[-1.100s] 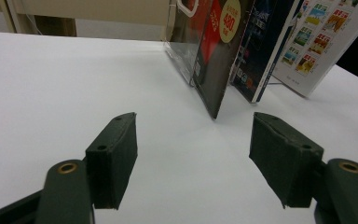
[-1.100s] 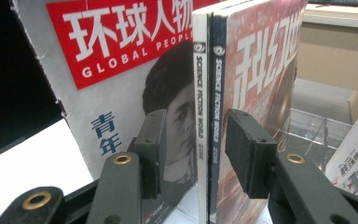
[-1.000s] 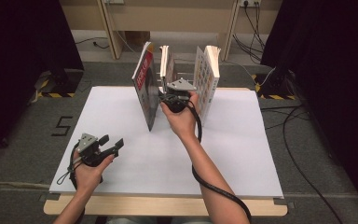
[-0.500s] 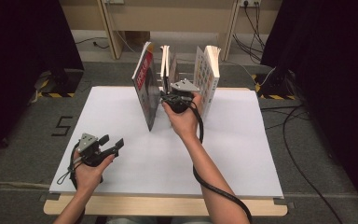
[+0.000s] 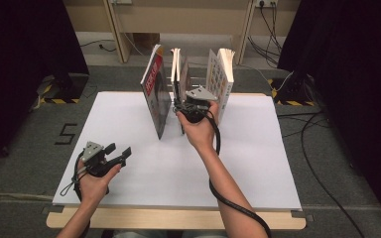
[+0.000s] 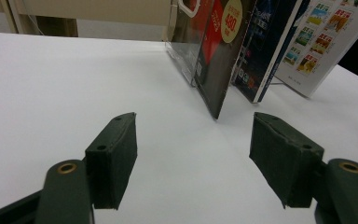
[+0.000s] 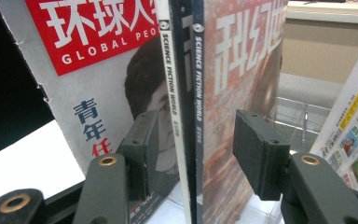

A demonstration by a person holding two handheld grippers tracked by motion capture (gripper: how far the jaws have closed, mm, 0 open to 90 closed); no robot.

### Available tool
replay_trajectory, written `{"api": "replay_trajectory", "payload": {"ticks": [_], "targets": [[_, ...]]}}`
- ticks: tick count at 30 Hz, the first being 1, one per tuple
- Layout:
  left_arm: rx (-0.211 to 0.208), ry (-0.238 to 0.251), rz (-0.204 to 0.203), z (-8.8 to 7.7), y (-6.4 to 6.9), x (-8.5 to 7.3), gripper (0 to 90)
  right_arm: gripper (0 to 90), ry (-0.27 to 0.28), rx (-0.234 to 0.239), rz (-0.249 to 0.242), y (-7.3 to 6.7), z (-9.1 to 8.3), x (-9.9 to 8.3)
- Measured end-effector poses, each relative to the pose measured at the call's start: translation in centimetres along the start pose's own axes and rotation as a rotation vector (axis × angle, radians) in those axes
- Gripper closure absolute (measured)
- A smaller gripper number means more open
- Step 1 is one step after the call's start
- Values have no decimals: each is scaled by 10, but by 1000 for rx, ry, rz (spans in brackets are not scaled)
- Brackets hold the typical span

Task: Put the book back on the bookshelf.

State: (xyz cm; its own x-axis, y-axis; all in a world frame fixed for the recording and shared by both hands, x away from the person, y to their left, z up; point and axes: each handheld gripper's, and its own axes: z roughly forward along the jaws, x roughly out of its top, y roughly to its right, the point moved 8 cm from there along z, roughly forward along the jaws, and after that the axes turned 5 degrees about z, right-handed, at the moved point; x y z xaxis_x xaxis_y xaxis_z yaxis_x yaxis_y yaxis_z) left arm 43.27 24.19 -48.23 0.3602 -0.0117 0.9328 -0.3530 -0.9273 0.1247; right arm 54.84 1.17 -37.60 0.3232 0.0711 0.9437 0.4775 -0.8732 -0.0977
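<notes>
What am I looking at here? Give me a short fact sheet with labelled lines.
Setting: white table with magazines standing upright in a clear rack
Magazines: a red-titled one at the left, two thin science fiction issues in the middle, a colourful one at the right
Right gripper: at the middle issues, jaws have just been opening, spines between them, pads not pressing
Left gripper: open, over bare table, nothing between its jaws
Hands: one on each gripper
</notes>
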Motion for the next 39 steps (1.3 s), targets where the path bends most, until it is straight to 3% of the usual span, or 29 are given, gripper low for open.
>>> {"api": "replay_trajectory", "payload": {"ticks": [22,39], "targets": [[8,-4,2,-1,-2,0,312,507,-17,-11,-9,15,-22,-15],[11,-14,0,-1,-2,-4,304,506,-47,-46,0,47,-50,-37]]}}
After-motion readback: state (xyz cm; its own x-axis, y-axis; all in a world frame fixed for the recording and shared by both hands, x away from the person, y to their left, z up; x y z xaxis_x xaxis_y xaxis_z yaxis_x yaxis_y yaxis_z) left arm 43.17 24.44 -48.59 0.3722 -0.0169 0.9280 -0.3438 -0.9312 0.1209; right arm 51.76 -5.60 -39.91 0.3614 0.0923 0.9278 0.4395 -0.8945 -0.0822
